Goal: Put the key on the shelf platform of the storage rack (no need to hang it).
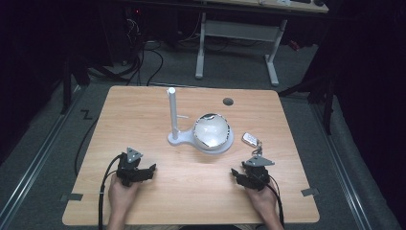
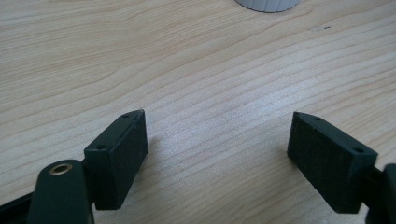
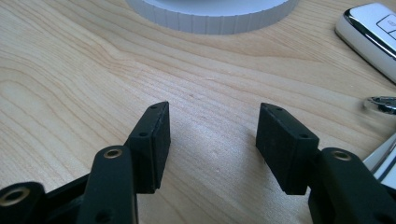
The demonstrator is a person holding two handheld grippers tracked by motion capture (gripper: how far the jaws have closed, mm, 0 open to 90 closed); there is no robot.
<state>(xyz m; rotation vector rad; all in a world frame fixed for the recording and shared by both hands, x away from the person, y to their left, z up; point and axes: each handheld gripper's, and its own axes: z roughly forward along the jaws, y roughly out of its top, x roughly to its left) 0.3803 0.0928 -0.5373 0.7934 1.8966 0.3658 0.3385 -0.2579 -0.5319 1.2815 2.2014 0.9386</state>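
Observation:
A white stand (image 1: 178,136) with an upright post (image 1: 172,108) and a round base holding a shiny bowl-like dish (image 1: 212,129) sits mid-table. A silver key fob (image 1: 250,139) on a key ring lies to its right. My left gripper (image 1: 149,171) rests low on the wood near the front left, open, with bare table between its jaws (image 2: 217,116). My right gripper (image 1: 238,175) rests at the front right, open and holding nothing (image 3: 213,107). In the right gripper view, the stand's ribbed white rim (image 3: 210,16) lies ahead, and the key fob (image 3: 373,32) and its metal ring (image 3: 380,103) lie at right.
The wooden table (image 1: 143,115) has a dark cable hole (image 1: 228,101) near its far edge. A sliver of the white stand (image 2: 266,4) shows at the top of the left gripper view. Beyond the table are floor cables (image 1: 143,62) and a white-legged desk (image 1: 239,33).

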